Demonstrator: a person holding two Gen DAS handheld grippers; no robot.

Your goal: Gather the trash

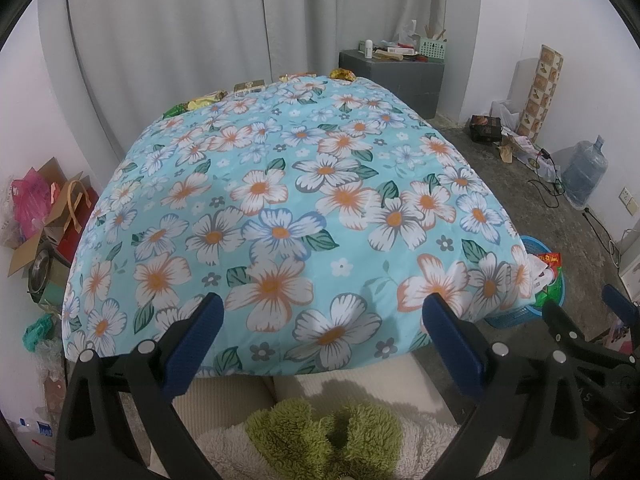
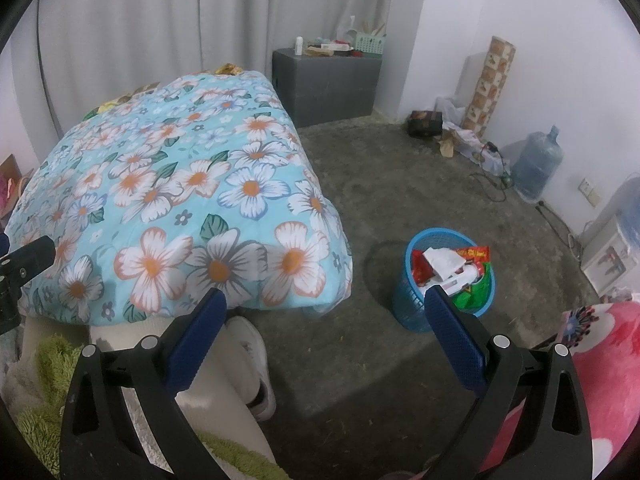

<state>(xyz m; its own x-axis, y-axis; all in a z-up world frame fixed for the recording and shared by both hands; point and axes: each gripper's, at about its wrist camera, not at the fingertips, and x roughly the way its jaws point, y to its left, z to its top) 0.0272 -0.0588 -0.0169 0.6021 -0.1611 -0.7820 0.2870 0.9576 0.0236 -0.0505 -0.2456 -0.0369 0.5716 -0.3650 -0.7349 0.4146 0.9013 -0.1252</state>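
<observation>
A blue mesh trash basket [image 2: 404, 304] stands on the concrete floor right of the bed, holding red, white and green wrappers [image 2: 452, 266]. It also shows in the left wrist view [image 1: 534, 244], half hidden behind the quilt. Several wrappers lie along the far edge of the floral quilt [image 1: 280, 184]: a green one [image 1: 176, 110], a yellow one [image 1: 204, 101], a small box [image 1: 250, 86] and a gold one [image 1: 343, 74]. My left gripper [image 1: 322, 312] is open and empty over the quilt's near edge. My right gripper [image 2: 322, 306] is open and empty above the floor, left of the basket.
A grey cabinet [image 2: 328, 84] with small items stands at the back wall. A water jug [image 2: 536, 168], cables and boxes line the right wall. Bags and cartons [image 1: 44, 216] pile up left of the bed. A pink floral blanket [image 2: 600, 360] lies at the lower right.
</observation>
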